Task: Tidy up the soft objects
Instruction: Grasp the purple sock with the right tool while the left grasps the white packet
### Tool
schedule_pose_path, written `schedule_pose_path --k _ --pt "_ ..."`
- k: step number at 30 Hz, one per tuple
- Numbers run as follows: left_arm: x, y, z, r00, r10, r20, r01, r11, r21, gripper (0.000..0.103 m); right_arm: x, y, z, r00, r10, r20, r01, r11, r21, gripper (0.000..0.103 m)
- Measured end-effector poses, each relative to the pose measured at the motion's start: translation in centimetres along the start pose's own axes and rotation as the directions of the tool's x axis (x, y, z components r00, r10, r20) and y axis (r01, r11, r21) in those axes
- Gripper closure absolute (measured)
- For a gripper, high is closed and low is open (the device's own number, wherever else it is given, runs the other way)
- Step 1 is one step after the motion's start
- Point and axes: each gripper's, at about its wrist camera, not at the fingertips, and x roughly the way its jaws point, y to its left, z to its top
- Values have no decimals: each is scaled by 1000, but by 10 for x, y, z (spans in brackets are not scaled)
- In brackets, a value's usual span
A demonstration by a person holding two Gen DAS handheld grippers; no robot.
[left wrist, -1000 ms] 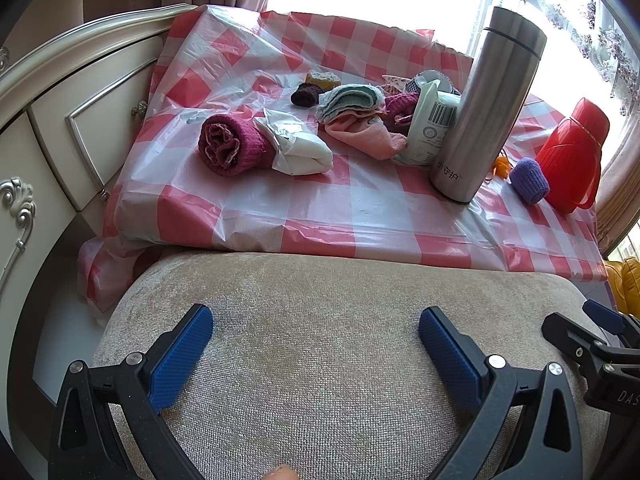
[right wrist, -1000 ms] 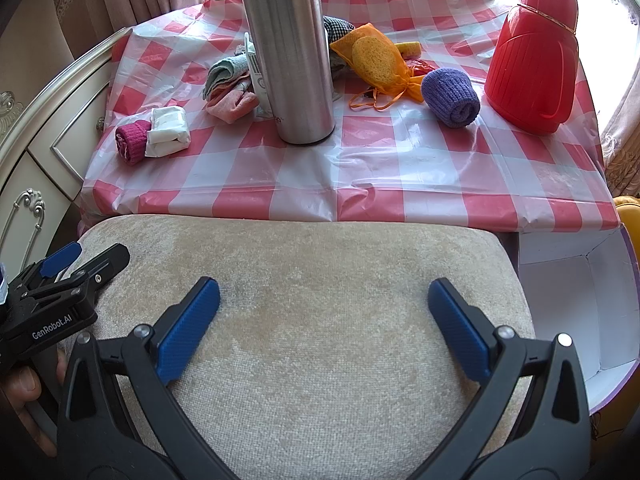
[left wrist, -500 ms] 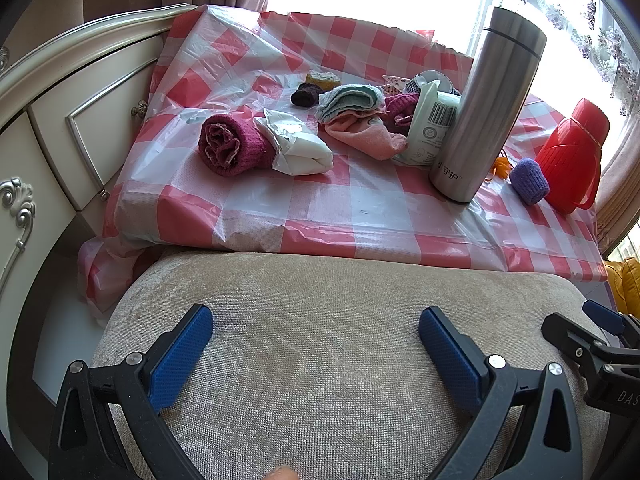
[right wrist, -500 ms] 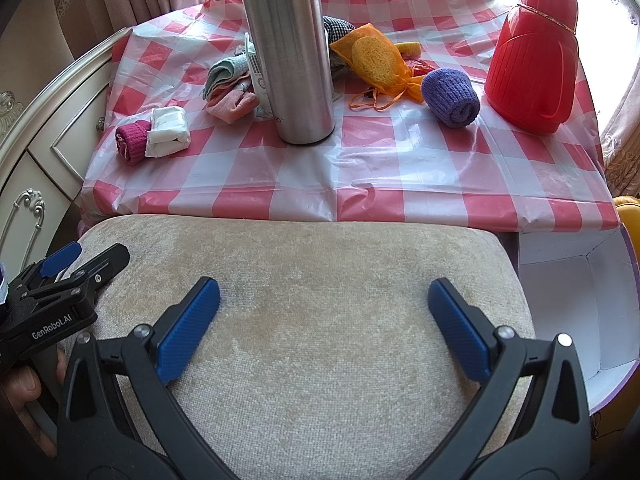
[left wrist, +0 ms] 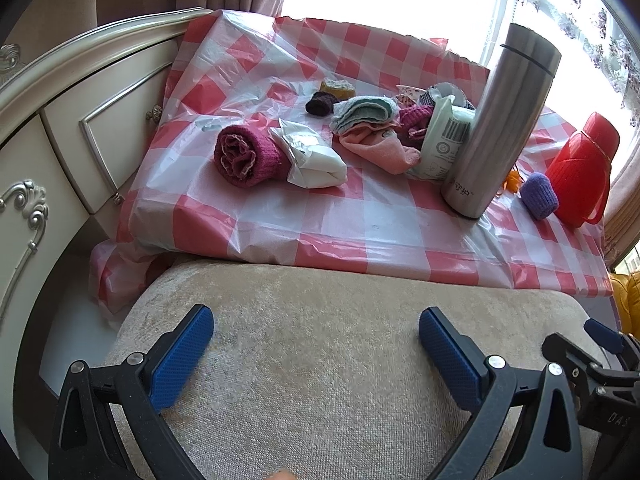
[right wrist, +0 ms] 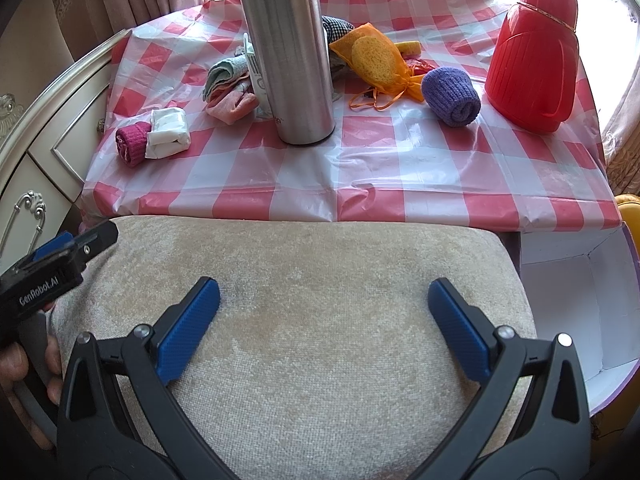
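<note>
Both tools, left [left wrist: 316,340] and right [right wrist: 324,314], hang wide open and empty over the stool [right wrist: 312,300]. The soft stuff sits on the desk [right wrist: 400,168]. The magenta roll [left wrist: 244,156] and purple roll [right wrist: 452,96] look light and squishy, so I'd pinch each across its middle so it doesn't unroll.

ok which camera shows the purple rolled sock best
The right wrist view: the purple rolled sock lies in the open between the steel flask and the red jug, with its spiral end showing. In the left wrist view it is small, near the right edge against the jug.
</note>
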Motion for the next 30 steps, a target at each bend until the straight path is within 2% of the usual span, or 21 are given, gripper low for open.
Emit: schedule_pose_path --k 7,11,16,19,21,23,25,26,30 --pt "14 20 46 1000 21 4 -21 996 -85 1 3 -10 12 994 61 -86 -64 998 -30 0" --pt "36 36 76 999 30 -13 -32 989 -145 6 5 -15 18 992 87 -90 -93 993 -67 0" --pt "67 58 98 998 18 -64 -33 972 -232 17 11 -44 34 998 35 -49 -37 998 -51 0" --pt "69 62 108 999 28 -47 -39 967 -252 25 17 -63 50 1000 7 -12 -7 999 -47 0" --pt "67 54 114 1000 2 -21 -7 972 -233 25 23 -73 61 999 -40 21 42 997 -69 0" --pt "74 40 119 999 -31 -31 24 978 -207 26 34 -86 72 997 -69 30 71 995 -65 0" --pt "86 31 123 996 -70 -58 56 975 -215 34 44 -100 82 995 -90 43 92 995 -45 0" --pt "92 27 124 995 -69 -71 52 975 -215 39 50 -106 86 994 -94 46 96 995 -35 0" --pt "112 13 133 994 -31 -101 12 982 -187 40 73 -125 105 994 -100 41 100 995 0 0"
